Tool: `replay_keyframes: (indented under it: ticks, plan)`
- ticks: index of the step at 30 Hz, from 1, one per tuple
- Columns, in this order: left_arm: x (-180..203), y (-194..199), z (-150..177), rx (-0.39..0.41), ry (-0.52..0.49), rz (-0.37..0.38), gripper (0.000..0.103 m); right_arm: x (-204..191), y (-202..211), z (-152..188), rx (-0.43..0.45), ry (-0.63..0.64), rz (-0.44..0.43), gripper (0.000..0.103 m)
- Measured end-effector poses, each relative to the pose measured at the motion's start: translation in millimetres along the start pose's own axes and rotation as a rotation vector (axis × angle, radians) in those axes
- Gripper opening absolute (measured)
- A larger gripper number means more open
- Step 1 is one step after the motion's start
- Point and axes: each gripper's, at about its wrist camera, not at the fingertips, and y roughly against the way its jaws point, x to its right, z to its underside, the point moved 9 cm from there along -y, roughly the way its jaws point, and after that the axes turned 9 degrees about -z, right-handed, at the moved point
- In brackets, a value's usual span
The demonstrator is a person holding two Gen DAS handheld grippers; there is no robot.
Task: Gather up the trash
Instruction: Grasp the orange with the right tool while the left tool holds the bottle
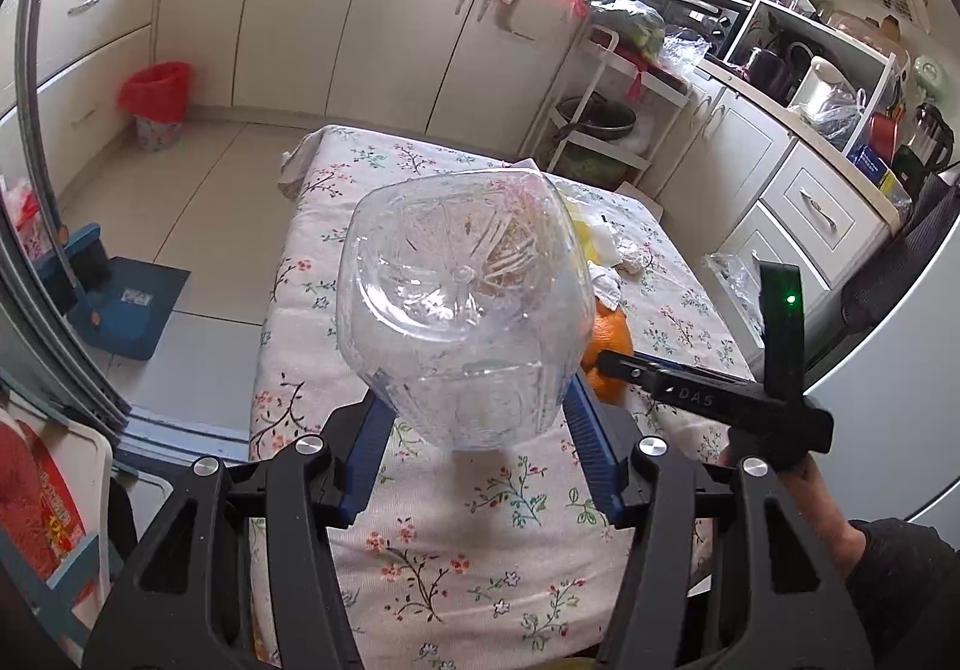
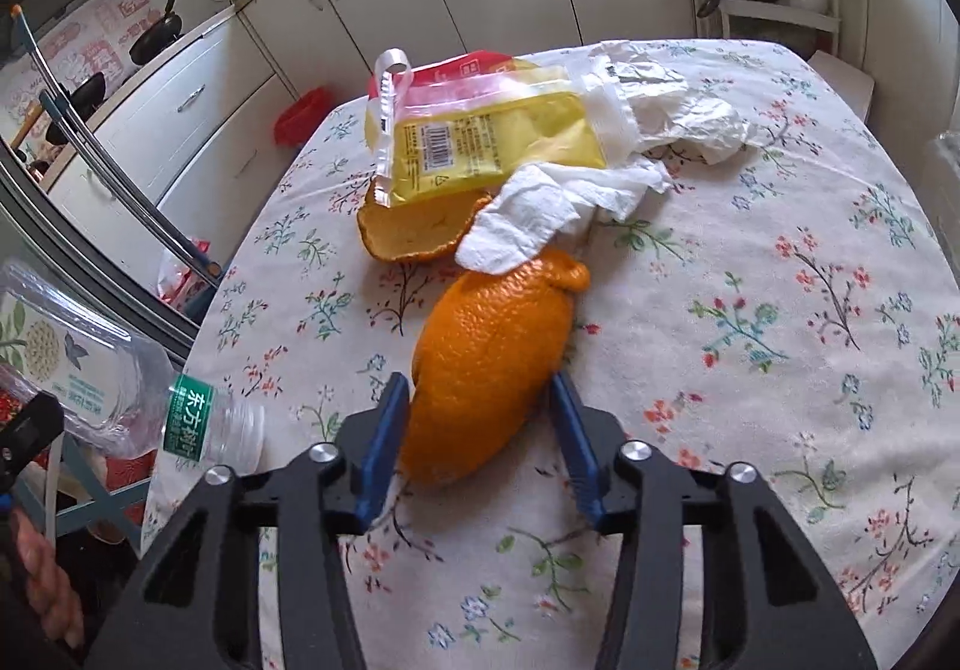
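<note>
Bottle (image 1: 459, 310) first: in the left wrist view the left gripper (image 1: 477, 418) is clamped on a clear, empty plastic bottle, blue pads pressed against its sides, with the bottom end facing the camera and held up over the floral tablecloth (image 1: 432, 550). Just past it on the right you can see a bit of orange peel (image 1: 612, 340) and the black body of the right gripper (image 1: 690, 388) reaching in, plus crumpled tissue (image 1: 606, 286) farther back on the table. A bin with a red liner (image 1: 157, 102) sits on the floor by the cabinets, well apart from the table. Over in the right wrist view, the right gripper (image 2: 480, 418) has its blue fingers (image 2: 384, 442) closed on a big piece of orange peel (image 2: 492, 364) that lies on the tablecloth (image 2: 750, 370), both pads touching its sides. Another curled peel piece (image 2: 414, 235) lies just behind it, partly under a yellow plastic packet (image 2: 480, 141) and some white tissue (image 2: 540, 220). The bottle (image 2: 120, 370) shows at the left edge with its green label and open neck pointing toward the table.
</note>
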Motion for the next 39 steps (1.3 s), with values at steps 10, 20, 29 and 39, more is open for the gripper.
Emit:
replay_keyframes:
  ticks: [10,20,29,39]
  plan:
    - [2.8,13.1,9.6,0.034,0.034,0.025,0.053,13.7,36.8,18.0,-0.034,-0.04,-0.044,0.027]
    - [13.8,-1.2,-0.5,0.055,0.067,-0.002,0.053,23.3,46.0,19.8,-0.001,-0.085,-0.059,0.062]
    - [33.0,-37.7,-15.0,0.036,0.029,-0.062,0.054,4.2,23.1,11.2,0.024,-0.041,-0.04,0.07]
    - [56.0,-84.6,1.0,-0.098,-0.083,-0.12,0.053,11.0,9.7,11.5,0.003,0.027,0.03,0.048]
